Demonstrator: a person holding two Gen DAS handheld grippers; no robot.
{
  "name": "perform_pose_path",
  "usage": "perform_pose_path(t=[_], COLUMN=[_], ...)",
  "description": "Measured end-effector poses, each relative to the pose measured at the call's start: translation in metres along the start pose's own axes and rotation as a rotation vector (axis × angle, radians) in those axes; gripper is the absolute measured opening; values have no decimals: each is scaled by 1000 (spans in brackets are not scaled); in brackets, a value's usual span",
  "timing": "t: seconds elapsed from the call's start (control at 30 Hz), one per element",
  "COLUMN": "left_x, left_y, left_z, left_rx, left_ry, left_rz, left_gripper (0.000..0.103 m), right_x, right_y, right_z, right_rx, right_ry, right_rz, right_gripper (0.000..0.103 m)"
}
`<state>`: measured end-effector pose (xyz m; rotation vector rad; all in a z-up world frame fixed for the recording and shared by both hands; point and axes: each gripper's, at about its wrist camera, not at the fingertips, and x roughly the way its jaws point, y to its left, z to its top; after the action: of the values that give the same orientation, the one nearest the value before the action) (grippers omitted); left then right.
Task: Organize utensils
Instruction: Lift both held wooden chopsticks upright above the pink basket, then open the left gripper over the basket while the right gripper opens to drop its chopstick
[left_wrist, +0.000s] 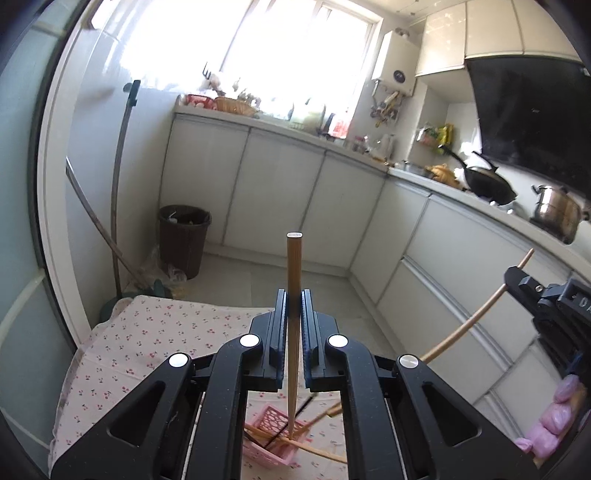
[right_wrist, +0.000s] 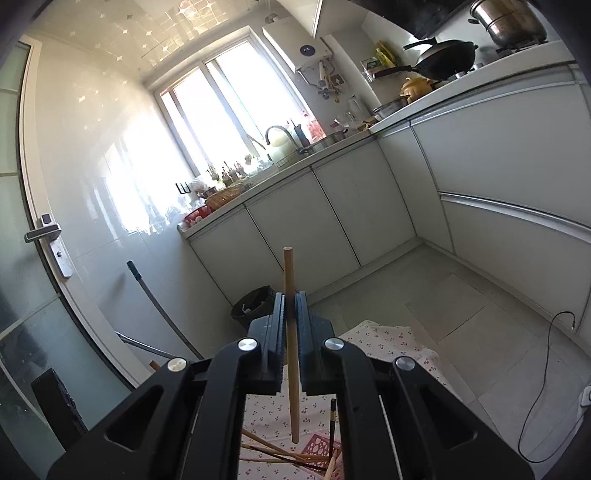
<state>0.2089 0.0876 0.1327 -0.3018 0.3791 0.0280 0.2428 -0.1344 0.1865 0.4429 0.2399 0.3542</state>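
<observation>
My left gripper (left_wrist: 294, 314) is shut on a wooden chopstick (left_wrist: 294, 280) that stands upright, its thin tip down in a pink perforated basket (left_wrist: 275, 441) on the floral tablecloth (left_wrist: 147, 343). Several wooden and dark chopsticks lie in the basket. My right gripper (right_wrist: 290, 314) is shut on another wooden chopstick (right_wrist: 289, 280), its tip hanging above the pink basket (right_wrist: 317, 445) and the chopsticks there. The right gripper also shows in the left wrist view (left_wrist: 517, 280), at the right edge, holding its chopstick (left_wrist: 469, 325).
White kitchen cabinets (left_wrist: 280, 192) run along the back and right. A dark waste bin (left_wrist: 184, 236) and a mop handle (left_wrist: 123, 177) stand by the left wall. A wok (left_wrist: 487, 181) and steel pot (left_wrist: 556, 212) sit on the counter. A black cable (right_wrist: 546, 369) lies on the floor.
</observation>
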Motion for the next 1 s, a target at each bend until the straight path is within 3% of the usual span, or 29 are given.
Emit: perform_pose_path(t=[0.1,0.13,0.17,0.23,0.4,0.77,0.87,0.93,1.0], left_x=[21,24,24,19,5,9,6,3,-1], left_y=[3,5,8,15,28,38,38,35,30], left_z=[-11,-15,-16,-14,-4,-4,-4,-5,-7], left_rx=[-9,-19,-28,-63,-123,-141,-133,-120,-96], left_ry=[70,91,94,76,40,81,83,78,71], left_rz=[-1,2,9,16,36,64,63,61,64], left_gripper=[7,13,26,34,35,37,40,42,45], right_x=[14,18,21,25,33,71,79,76,66], right_y=[-5,-7,-7,-8,-4,5,6,7,7], right_z=[-6,-7,-9,-12,-19,-58,-72,-73,-71], right_rx=[2,1,1,-1,-15,-38,-57,-69,-85], right_ry=[27,37,43,54,72,162,209,209,188], right_rz=[-21,-26,-28,-37,-48,-37,-45,-50,-68], right_gripper=[6,6,6,6,6,8,14,24,27])
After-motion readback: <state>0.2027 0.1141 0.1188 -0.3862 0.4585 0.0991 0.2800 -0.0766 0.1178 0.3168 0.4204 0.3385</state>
